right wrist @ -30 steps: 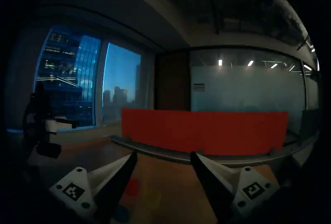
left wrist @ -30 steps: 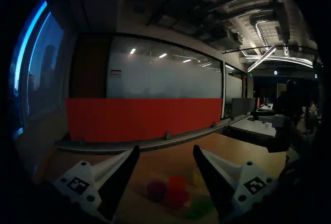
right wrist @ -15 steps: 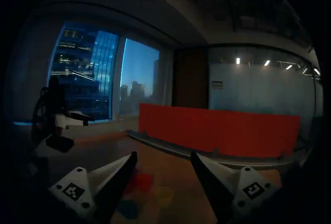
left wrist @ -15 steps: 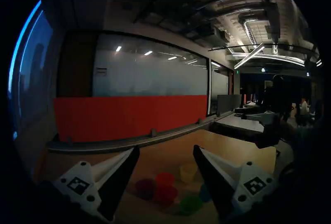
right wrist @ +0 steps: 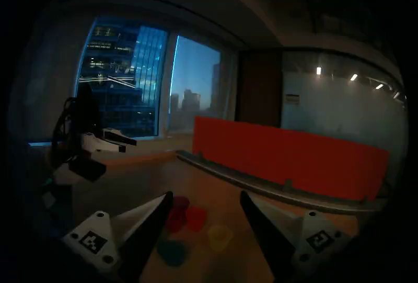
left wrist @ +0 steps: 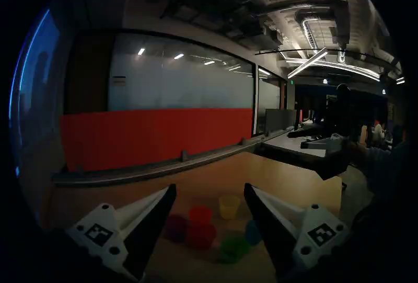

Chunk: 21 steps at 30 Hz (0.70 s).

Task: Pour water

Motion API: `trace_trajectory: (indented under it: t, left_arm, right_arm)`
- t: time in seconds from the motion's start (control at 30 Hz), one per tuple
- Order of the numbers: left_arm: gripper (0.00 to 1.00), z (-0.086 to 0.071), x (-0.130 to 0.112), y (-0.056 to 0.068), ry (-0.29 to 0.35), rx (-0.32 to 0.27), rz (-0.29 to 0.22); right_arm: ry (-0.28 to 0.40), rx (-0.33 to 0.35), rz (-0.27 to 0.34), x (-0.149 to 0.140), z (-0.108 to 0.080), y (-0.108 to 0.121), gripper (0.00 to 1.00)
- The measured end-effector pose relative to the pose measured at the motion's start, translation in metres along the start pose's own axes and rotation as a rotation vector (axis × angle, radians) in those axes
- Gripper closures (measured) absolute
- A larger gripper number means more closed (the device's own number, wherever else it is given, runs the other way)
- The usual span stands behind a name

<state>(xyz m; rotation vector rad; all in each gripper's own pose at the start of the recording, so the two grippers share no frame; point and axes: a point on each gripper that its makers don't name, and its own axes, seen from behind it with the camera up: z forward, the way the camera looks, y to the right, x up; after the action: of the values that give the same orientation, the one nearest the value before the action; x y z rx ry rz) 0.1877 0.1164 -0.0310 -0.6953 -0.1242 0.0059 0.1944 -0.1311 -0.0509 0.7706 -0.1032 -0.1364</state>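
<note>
Coloured cups [left wrist: 201, 233] sit ahead on the tabletop [left wrist: 235, 173], centred under your wide-spread left hand-held gripper [left wrist: 209, 186]; your right hand-held gripper [right wrist: 206, 194], also wide, has them leftward.

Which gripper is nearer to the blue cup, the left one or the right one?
Probably right. The right gripper hangs open just short of the blue cup; from the left gripper the cup sits farther off, half hidden behind one finger.

The right hand-held gripper [right wrist: 206, 195] is hovering, fingers spread, above the tabletop [right wrist: 224, 207], where a red cup [right wrist: 196, 217], yellow cup [right wrist: 220, 237] and blue cup [right wrist: 172, 251] are sitting clustered. The left hand-held gripper [right wrist: 128, 145] is hanging farther off.
</note>
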Motion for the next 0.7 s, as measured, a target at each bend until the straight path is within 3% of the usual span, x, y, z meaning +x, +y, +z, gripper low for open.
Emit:
trace_trajectory:
  t: [0.7]
  left_arm:
    - [0.04,0.010,-0.065,0.008,-0.106,-0.050,0.068]
  right_arm:
    - [-0.140,0.091,-0.015,-0.064,0.006,-0.016,0.01]
